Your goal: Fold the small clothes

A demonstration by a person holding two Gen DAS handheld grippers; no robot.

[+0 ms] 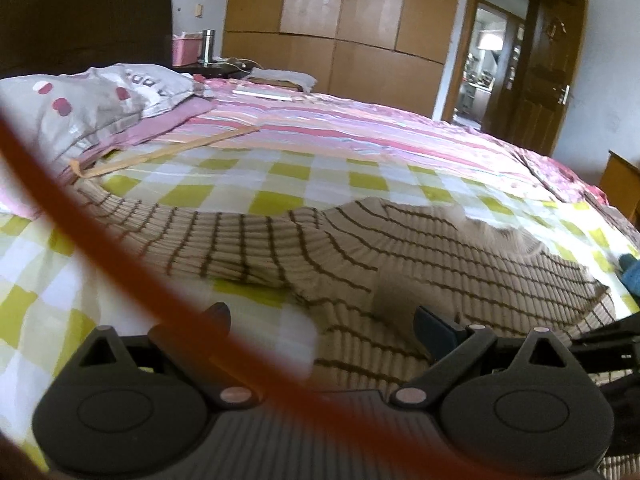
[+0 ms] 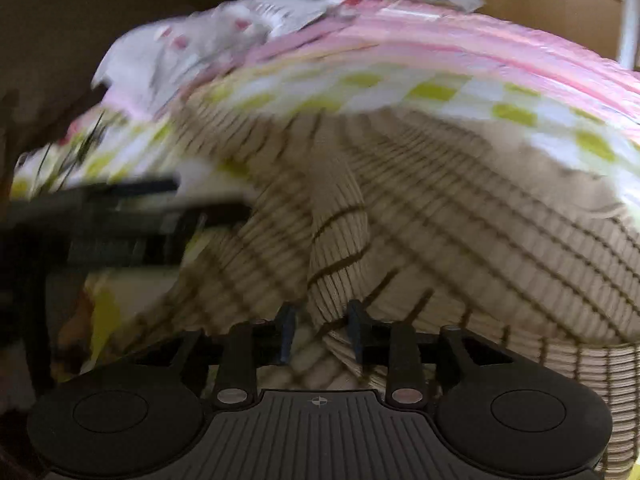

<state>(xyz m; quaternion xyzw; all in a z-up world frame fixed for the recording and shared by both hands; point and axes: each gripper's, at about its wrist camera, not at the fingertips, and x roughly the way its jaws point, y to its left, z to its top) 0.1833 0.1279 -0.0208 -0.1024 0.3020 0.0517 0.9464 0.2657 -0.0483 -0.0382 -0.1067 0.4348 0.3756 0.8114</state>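
Observation:
A beige ribbed garment (image 1: 400,248) with thin brown lines lies spread on the green-and-white checked bed cover (image 1: 248,184); one sleeve reaches left. My left gripper (image 1: 322,316) hovers low over its near edge, fingers wide apart, nothing pinched. In the blurred right wrist view the same garment (image 2: 460,208) fills the frame. A raised fold of it (image 2: 338,248) runs down between the fingers of my right gripper (image 2: 321,330). The jaws stand partly apart, with a gap showing beside the left finger, so the pads do not clamp the cloth.
A grey pillow (image 1: 88,108) with pink dots lies at the bed's far left on a pink striped sheet (image 1: 340,120). A wooden wardrobe (image 1: 340,20) and an open door (image 1: 536,64) stand behind. An orange cable (image 1: 120,256) crosses close to the left camera.

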